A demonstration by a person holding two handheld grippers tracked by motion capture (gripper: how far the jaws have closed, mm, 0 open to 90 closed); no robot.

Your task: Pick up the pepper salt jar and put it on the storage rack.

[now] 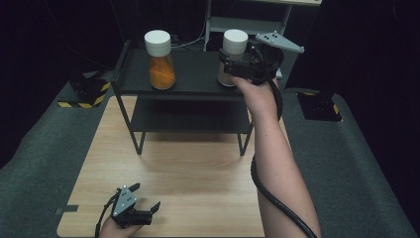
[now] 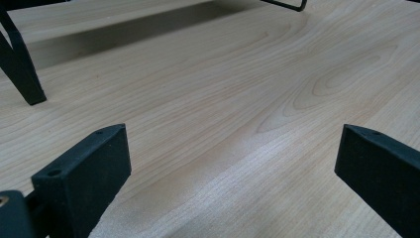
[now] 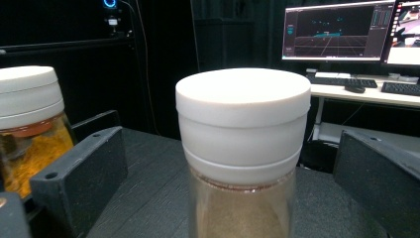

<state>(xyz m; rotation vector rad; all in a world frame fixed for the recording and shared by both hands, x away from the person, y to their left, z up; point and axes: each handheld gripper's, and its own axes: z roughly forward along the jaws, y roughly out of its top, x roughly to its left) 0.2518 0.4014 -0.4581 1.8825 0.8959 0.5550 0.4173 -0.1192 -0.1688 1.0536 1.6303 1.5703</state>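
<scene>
Two white-lidded glass jars stand on the top of a black two-tier shelf (image 1: 193, 87). The jar with orange powder (image 1: 160, 60) is at the left. The jar with tan powder (image 1: 232, 54) is at the right. My right gripper (image 1: 236, 67) is up at that jar, open, its jaws on either side of it without touching. In the right gripper view the tan jar (image 3: 242, 148) stands between the jaws, and the orange jar (image 3: 27, 129) is at the far left. My left gripper (image 1: 147, 202) rests low over the wooden table (image 2: 237, 99), open and holding nothing.
The shelf stands at the far end of the light wooden table (image 1: 188, 183), with a bare lower tier (image 1: 190, 119). One shelf leg (image 2: 20, 69) appears in the left gripper view. Grey padding surrounds the table. Monitors (image 3: 337, 29) and a keyboard sit on a desk behind.
</scene>
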